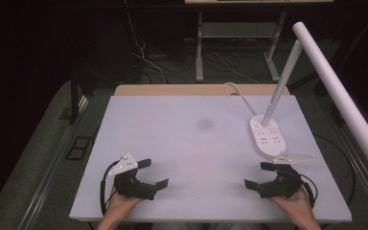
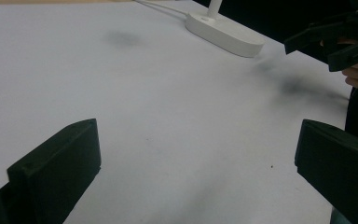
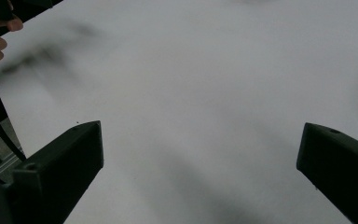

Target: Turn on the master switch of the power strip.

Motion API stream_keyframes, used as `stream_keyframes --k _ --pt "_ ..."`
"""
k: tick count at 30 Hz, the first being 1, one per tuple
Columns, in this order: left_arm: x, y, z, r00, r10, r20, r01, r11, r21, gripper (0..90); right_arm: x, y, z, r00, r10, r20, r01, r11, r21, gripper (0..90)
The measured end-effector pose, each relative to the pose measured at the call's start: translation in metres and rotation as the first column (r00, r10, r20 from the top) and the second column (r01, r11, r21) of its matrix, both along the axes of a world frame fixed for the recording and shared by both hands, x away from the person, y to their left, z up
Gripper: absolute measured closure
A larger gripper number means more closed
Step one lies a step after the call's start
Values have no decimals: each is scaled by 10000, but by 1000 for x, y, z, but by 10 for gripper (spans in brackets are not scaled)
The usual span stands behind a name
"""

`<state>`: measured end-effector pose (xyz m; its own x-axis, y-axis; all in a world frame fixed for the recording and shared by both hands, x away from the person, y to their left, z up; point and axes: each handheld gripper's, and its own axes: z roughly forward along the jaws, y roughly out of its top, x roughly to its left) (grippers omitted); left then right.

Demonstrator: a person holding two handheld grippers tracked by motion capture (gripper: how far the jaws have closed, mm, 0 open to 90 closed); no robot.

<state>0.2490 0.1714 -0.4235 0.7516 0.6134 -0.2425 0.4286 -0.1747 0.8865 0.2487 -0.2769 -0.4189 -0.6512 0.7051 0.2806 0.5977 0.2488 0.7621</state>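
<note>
Both the left gripper (image 1: 156, 173) and right gripper (image 1: 258, 174) are held wide apart and empty above the white table (image 1: 191, 143), seemingly readied before a reach toward the nearby lamp base (image 1: 267, 136) is called for.

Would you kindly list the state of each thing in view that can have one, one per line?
left claw: open, empty, held low over the table near its front edge.
right claw: open, empty, held low near the lamp's base.
desk lamp: upright on the table's right side, arm tilted; lit or not, cannot tell.
table: white top with a faint dark smudge near the middle.
</note>
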Motion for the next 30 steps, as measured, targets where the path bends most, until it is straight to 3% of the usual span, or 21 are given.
stream_keyframes --k 12,30 --pt "1 1 -1 10000 6 -90 -7 10000 -24 0 4 5 6 10000 -12 -14 11 9993 -366 0" --pt "1 3 -1 9998 153 -118 -155 9998 -122 0 14 0 22 9999 -133 14 133 9986 -507 0"
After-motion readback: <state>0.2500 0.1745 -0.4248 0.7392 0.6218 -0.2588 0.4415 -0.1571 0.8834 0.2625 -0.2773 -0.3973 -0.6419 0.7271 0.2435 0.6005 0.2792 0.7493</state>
